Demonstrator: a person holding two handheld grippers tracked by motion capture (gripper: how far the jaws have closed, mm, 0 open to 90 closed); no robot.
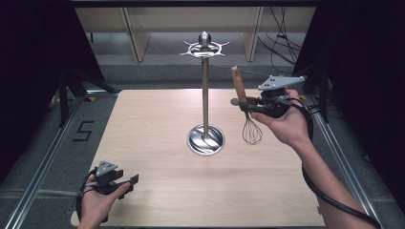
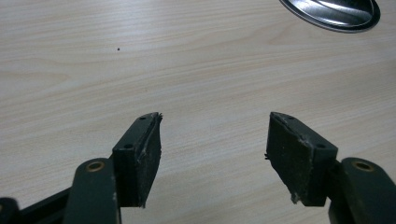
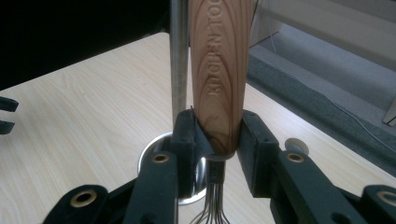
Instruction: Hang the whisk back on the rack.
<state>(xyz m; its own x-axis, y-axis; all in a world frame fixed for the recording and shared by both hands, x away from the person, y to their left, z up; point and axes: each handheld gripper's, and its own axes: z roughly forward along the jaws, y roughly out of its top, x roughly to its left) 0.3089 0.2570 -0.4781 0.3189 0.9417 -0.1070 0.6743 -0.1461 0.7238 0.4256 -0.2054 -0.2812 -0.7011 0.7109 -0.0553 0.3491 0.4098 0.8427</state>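
Gripping a light, stiff whisk (image 1: 246,109) low on its wooden handle, wires hanging below, the right claw (image 1: 244,105) is clamped; left claw (image 1: 128,183) gapes empty.

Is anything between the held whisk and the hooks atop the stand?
Nothing visible. The right gripper holds the whisk upright beside the stand's pole; open air lies between it and the hook ring above.
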